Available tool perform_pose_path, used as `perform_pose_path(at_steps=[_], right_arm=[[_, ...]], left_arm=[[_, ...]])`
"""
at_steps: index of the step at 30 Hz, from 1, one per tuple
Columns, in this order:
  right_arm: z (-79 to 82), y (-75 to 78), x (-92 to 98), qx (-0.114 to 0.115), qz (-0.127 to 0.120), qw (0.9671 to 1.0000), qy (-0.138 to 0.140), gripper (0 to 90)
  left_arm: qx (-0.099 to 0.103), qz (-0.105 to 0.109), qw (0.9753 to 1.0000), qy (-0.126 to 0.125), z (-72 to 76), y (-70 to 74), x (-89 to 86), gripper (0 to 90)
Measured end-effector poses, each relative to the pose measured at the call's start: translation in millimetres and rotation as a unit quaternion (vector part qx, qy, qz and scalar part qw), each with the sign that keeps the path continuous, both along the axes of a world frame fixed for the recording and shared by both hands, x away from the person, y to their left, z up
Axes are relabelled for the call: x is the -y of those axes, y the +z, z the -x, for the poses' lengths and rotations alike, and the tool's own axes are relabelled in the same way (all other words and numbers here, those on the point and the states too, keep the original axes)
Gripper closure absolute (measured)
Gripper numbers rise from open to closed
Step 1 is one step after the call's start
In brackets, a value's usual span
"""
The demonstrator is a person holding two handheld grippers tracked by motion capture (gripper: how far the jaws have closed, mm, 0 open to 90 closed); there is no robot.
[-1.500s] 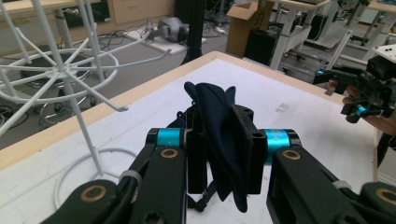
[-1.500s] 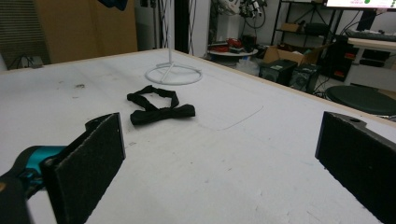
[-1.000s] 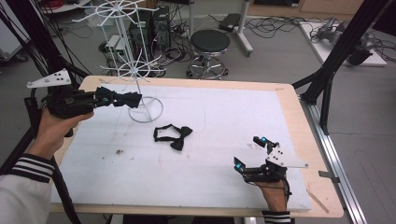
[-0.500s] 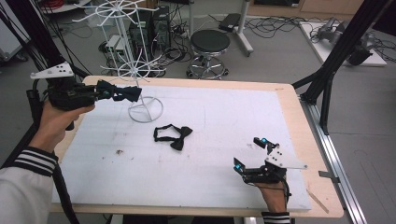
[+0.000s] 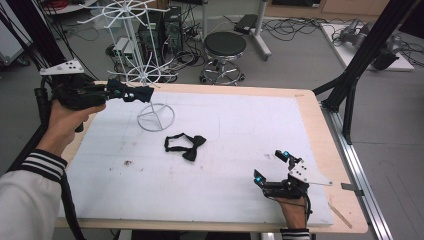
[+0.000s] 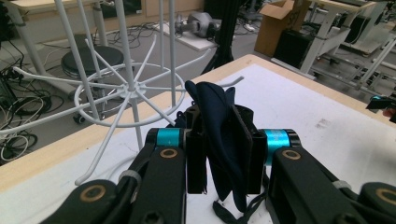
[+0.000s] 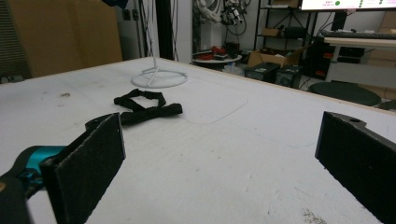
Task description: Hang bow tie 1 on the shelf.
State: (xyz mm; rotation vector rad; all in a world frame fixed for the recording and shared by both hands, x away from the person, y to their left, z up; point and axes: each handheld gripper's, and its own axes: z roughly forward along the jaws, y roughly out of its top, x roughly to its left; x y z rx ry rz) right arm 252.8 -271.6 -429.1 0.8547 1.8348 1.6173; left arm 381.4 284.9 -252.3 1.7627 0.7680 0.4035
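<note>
Left claw [image 5: 145, 93] was held up over the far-left corner of the desk [image 5: 310, 107], gripped in the person's left hand [image 5: 67, 117], striped sleeve [image 5: 35, 167] below it. Its jaws were pressed together on a dark navy bow tie [image 6: 219, 135]; in the left gripper view the cloth stood bunched between the two pads, a thin strap hanging beneath. The claw tip sat just beside the white wire rack [image 5: 137, 45], close to the lower ring of spokes [image 6: 126, 88]; whether cloth touched wire could not be told. The rack's round base [image 5: 156, 117] rested on the white mat [image 5: 240, 150]. A second bow tie, black [image 5: 186, 145], lay flat on the mat near the middle, just in front of that base, strap looped out beside it. Right claw [image 5: 272, 166] rested low on the mat at the near-right, well apart from the black tie, jaws spread wide with nothing between them; the right gripper view looked across the mat to the tie [image 7: 144, 108] and the base [image 7: 159, 78]. A black stool [image 5: 225, 47] stood on the floor beyond the desk.
</note>
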Motion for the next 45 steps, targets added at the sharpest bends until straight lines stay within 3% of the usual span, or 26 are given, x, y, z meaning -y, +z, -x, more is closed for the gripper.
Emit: perform_pose_path(at_steps=[15,20,33,35,38,42,45], right_arm=[[0.8,-3.2,0.0,0.019,-0.012,0.9997,-0.010,0.7],[0.1,-5.8,1.6,0.027,-0.021,0.9993,-0.016,0.7],[-2.5,-12.4,3.1,0.025,-0.018,0.9992,-0.026,0.7],[-2.0,-12.6,3.5,0.023,-0.019,0.9992,-0.027,0.7],[-1.7,-12.6,3.5,0.023,-0.019,0.9991,-0.029,0.7],[-1.9,-15.2,3.3,0.022,-0.016,0.9991,-0.031,0.7],[-2.3,-17.7,3.4,0.022,-0.018,0.9990,-0.034,0.7]], left_arm=[[-0.022,-0.006,0.9996,0.015,-22.2,-1.9,12.0,76.0],[-0.026,-0.021,0.9992,0.020,-25.2,-4.4,15.4,75.9],[-0.029,-0.024,0.9989,0.027,-25.6,-5.0,17.5,72.2],[-0.030,-0.014,0.9990,0.030,-25.7,-4.5,17.6,66.5],[-0.023,-0.005,0.9990,0.038,-25.2,-3.2,16.5,42.1],[0.025,0.012,0.9992,0.030,-17.8,-1.0,13.7,19.3],[0.049,0.021,0.9983,0.021,-12.4,0.7,10.2,12.5]])
